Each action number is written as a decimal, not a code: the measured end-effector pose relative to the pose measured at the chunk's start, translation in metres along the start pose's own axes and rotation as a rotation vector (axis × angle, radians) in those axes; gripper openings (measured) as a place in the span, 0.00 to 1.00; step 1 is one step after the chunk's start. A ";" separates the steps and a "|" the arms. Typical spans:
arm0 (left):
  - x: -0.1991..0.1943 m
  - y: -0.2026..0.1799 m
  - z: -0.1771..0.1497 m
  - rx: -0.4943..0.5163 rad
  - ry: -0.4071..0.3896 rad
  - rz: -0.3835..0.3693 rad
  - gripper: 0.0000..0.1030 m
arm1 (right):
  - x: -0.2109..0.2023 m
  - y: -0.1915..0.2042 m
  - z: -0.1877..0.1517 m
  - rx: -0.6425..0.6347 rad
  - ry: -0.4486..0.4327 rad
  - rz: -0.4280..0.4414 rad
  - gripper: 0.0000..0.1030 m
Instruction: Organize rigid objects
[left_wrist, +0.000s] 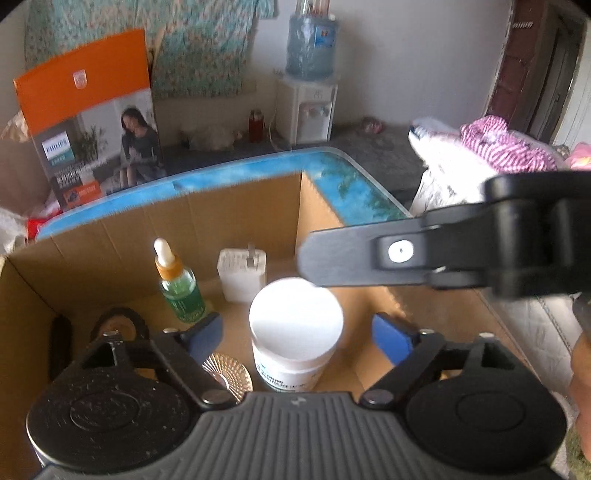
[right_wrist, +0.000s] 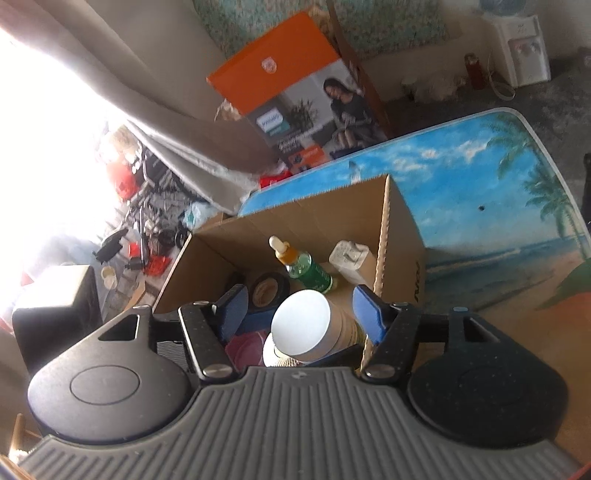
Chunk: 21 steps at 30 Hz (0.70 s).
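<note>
A: What carried the items?

B: A table (right_wrist: 480, 177) with a printed beach scene of sky, palms and sand, edged with a pale rim.

A: What rested directly on it?

B: An open cardboard box (right_wrist: 400, 236) stood on its near left part. The far and right areas of the top were bare.

A: Any tilt?

B: The box sat flat.

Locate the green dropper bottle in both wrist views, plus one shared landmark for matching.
Left wrist: green dropper bottle stands upright inside the cardboard box, left of centre, left of the white charger.
Right wrist: the bottle leans right, centre frame, against the box's far wall, left of the charger.
Shared landmark: orange-topped Philips box behind the table.
</note>
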<state>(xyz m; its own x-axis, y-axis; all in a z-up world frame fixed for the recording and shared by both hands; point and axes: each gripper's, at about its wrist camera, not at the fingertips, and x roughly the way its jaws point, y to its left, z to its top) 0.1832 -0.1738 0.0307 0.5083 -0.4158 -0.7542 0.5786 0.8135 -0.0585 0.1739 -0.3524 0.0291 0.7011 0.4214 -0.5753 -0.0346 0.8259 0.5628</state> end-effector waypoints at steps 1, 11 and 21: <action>-0.006 0.000 0.000 0.002 -0.013 0.003 0.88 | -0.006 0.002 -0.001 0.002 -0.020 0.000 0.65; -0.095 0.010 -0.019 -0.029 -0.149 0.071 1.00 | -0.080 0.035 -0.033 -0.037 -0.249 -0.022 0.92; -0.140 0.036 -0.048 -0.105 -0.155 0.208 1.00 | -0.099 0.081 -0.080 -0.129 -0.316 -0.125 0.99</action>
<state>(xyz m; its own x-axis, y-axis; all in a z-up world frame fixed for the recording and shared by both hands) 0.1024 -0.0664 0.1026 0.7053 -0.2864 -0.6485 0.3867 0.9221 0.0133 0.0446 -0.2972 0.0846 0.8905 0.1938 -0.4116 -0.0099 0.9127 0.4084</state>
